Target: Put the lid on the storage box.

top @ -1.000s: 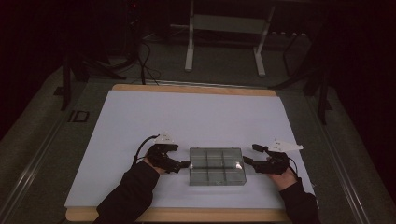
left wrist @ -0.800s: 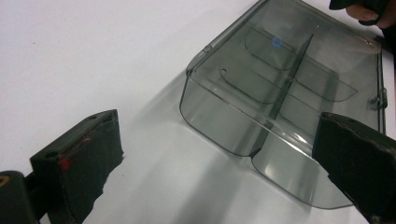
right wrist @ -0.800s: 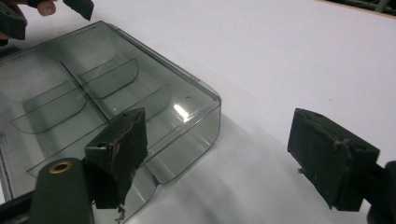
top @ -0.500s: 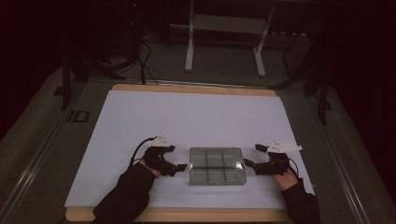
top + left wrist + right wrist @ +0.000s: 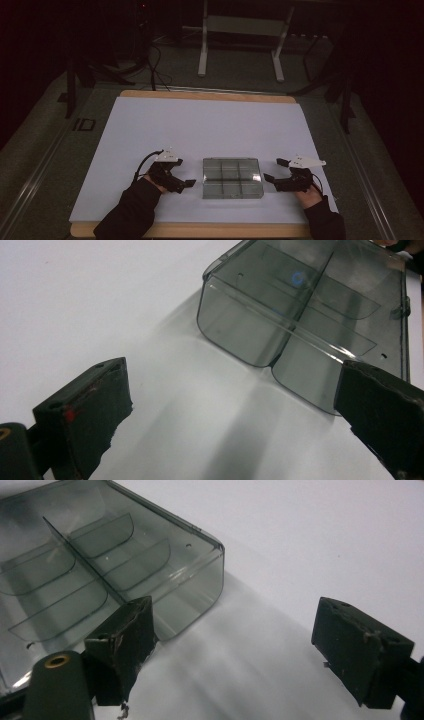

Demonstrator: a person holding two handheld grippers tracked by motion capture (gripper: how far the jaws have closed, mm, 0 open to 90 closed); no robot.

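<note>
High view, box: the clear compartment box (image 5: 232,178) lies flat in the lower middle of the frame on the white table sheet (image 5: 210,125), between the two grippers, touched by neither.
Box up close: smoky clear plastic with inner dividers; no contents that I can make out.
Left gripper: the left gripper (image 5: 189,184) sits just left of the box, jaws wide with nothing between them; in the left gripper view its right-hand pad overlaps the box's near corner (image 5: 280,335).
Right gripper: the right gripper (image 5: 272,170) sits just right of the box; its jaws have just been opening and stand wide, only bare sheet between them.
Step, my judgement: release, or a fresh approach.
Doing it well: bring both in level and square to the short walls, closing together so the box does not skid.
Hands: both sleeves enter from the bottom edge, grippers low and pointing inward.
</note>
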